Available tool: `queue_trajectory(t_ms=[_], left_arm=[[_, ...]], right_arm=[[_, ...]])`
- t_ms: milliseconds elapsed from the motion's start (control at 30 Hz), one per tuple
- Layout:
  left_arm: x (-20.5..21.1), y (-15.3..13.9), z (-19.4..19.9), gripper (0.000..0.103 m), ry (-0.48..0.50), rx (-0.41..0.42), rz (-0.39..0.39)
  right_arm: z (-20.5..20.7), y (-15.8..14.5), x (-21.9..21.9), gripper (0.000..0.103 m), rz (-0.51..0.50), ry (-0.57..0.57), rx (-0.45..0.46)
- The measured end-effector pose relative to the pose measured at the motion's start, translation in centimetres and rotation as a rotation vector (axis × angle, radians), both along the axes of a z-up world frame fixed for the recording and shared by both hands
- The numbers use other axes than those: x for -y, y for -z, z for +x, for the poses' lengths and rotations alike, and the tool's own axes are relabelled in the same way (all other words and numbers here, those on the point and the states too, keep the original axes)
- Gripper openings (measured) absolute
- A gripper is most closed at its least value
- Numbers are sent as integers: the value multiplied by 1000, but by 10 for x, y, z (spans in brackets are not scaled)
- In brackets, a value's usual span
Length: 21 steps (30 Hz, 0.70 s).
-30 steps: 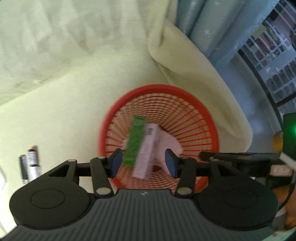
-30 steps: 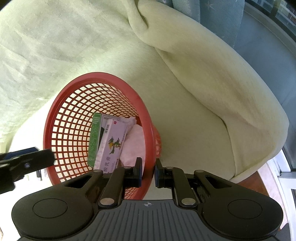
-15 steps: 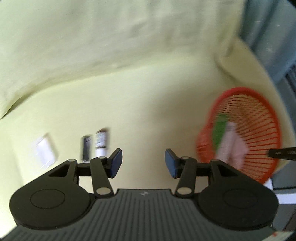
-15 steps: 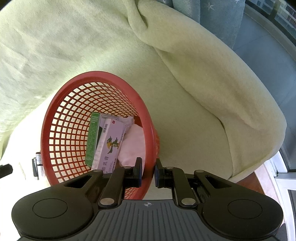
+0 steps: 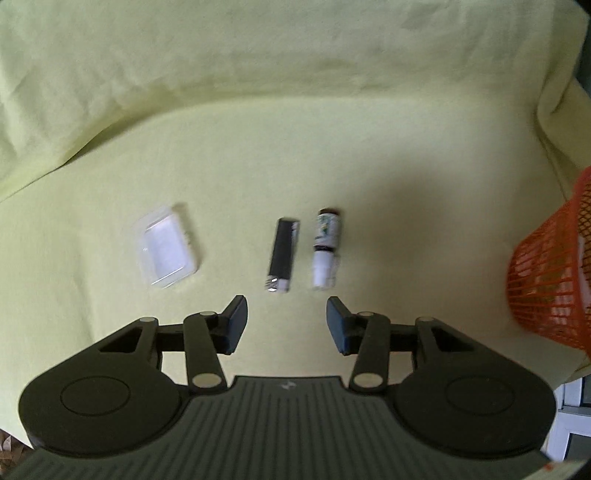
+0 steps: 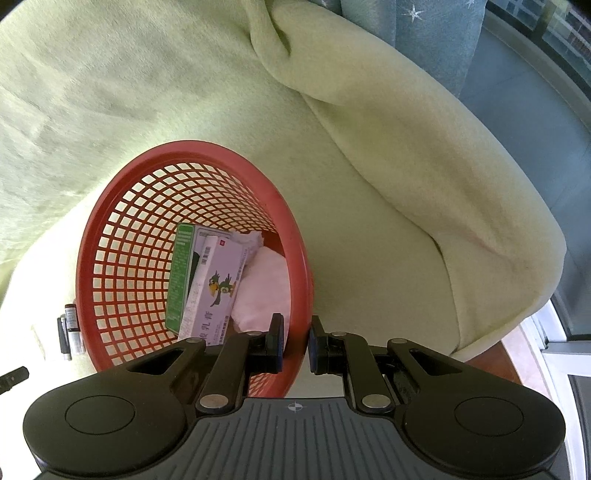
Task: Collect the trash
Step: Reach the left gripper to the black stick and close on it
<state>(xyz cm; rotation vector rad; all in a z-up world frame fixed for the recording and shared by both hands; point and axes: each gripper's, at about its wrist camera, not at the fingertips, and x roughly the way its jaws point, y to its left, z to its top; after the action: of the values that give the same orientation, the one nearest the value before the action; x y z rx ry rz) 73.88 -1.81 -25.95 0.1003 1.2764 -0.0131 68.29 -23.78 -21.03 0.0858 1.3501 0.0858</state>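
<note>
My left gripper [image 5: 287, 325] is open and empty above the pale green blanket. Just ahead of it lie a black lighter [image 5: 282, 254] and a small brown bottle with a white cap [image 5: 325, 247]; a clear plastic case [image 5: 164, 249] lies further left. The red mesh basket [image 5: 546, 280] shows at the right edge. In the right wrist view my right gripper [image 6: 296, 343] is shut on the near rim of the red mesh basket [image 6: 122, 206]. Inside it stand a green box [image 6: 181, 273] and a lilac box [image 6: 214, 291] against white crumpled paper [image 6: 266, 284].
The pale green blanket [image 6: 406, 155] covers a sofa seat, backrest and armrest. Blue star-patterned curtains [image 6: 424, 33] hang behind, with a window at the far right. The lighter and bottle [image 6: 70, 328] lie left of the basket, beyond a black gripper tip [image 6: 13, 376].
My left gripper let the two boxes fall into the basket, then swung left to hover over the lighter and bottle. The right gripper kept its hold on the basket rim.
</note>
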Motion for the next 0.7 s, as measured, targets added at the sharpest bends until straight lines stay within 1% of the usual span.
queue_trajectory(t_ms=[133,367,533,700], left_arm=[[-11,10,-4,41,-13,-11,8],[-17,23,-11,40,-35,-29,19],[-20,33,-2,40,-25,-22,20],[-15,47,12,40,15,-7,29]], right_arm=[[1,1,-1,9,-9,2,-2],[2,1,-4,9,-19,5,-4],[2,0,-5,9,-25,7,-4],[2,1,-4,9,-30,13,-6]])
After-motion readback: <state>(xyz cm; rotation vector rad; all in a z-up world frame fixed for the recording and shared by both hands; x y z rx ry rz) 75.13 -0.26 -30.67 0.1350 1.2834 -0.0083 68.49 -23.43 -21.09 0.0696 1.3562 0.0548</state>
